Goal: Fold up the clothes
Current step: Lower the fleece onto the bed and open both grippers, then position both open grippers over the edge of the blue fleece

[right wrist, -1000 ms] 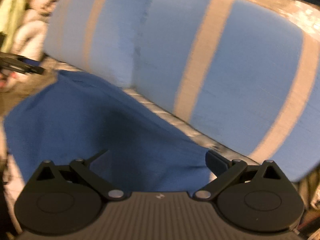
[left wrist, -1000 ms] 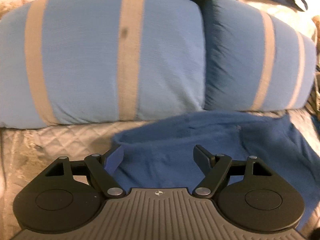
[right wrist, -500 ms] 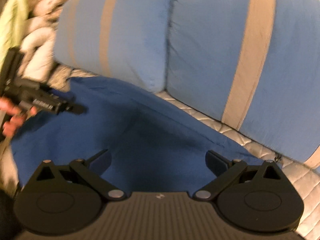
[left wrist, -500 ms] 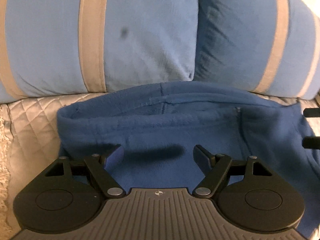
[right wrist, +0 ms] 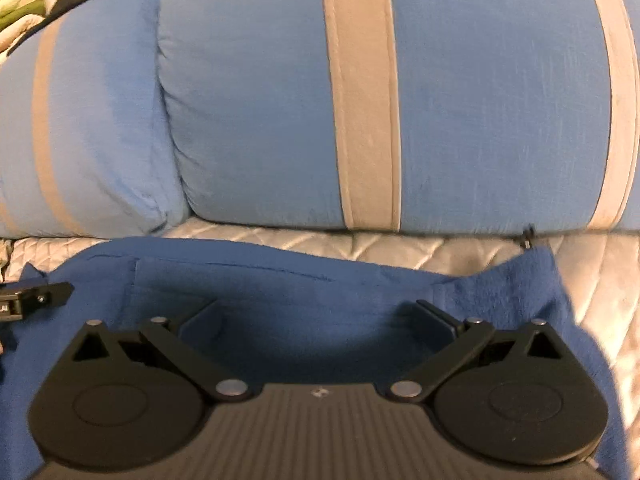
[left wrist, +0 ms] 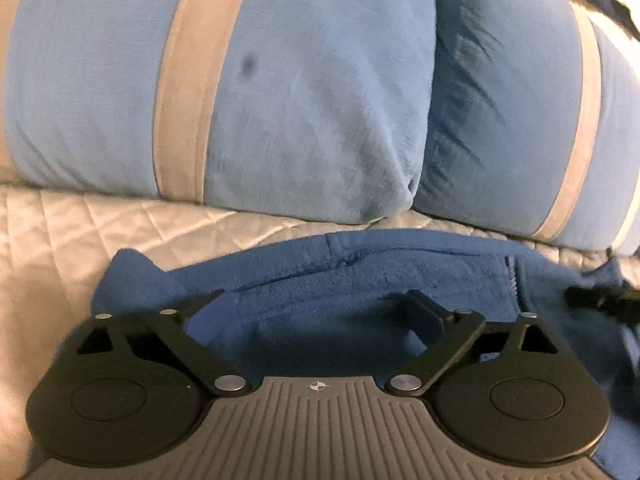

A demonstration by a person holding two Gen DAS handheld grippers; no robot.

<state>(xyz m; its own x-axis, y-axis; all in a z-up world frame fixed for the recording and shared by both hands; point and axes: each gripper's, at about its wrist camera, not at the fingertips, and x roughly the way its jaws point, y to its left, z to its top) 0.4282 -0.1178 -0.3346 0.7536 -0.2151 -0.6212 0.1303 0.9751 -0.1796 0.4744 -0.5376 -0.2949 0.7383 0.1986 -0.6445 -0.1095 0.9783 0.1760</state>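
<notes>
1. Two grippers are seen low over one blue fleece garment (left wrist: 360, 288), which lies spread on a quilted bed cover (left wrist: 60, 232) just in front of two blue pillows with tan stripes (left wrist: 280, 100).
2. Left gripper (left wrist: 316, 304): jaws are spread wide, nothing is held between them; fleece is seen below and between the fingers. Whether the fingertips touch the cloth cannot be told.
3. Right gripper (right wrist: 316, 312): jaws are likewise spread wide and empty, set over the garment's right part. The garment's far edge (right wrist: 240, 252) is seen lying close to the pillows.
4. A seam and what appears to be a zip (left wrist: 512, 276) are noted near the far edge. The type of garment cannot be settled from these views.
5. Stage is judged only loosely: the cloth is laid out fairly flat, with one corner (left wrist: 128, 268) raised at the left. This fits either a garment smoothed for folding or one already doubled over once; the layers cannot be counted.
6. Notes for good handling, whichever stage applies:
   - Fleece is thick and soft; a deep bite on the edge is advised so that it is not shed on lifting.
   - Both grippers are best kept level and moved together, so that the fold line stays straight.
   - Only the intended layer should be pinched; the quilted cover beneath should be avoided.
   - The raised left corner should be flattened before any crease is pressed.
</notes>
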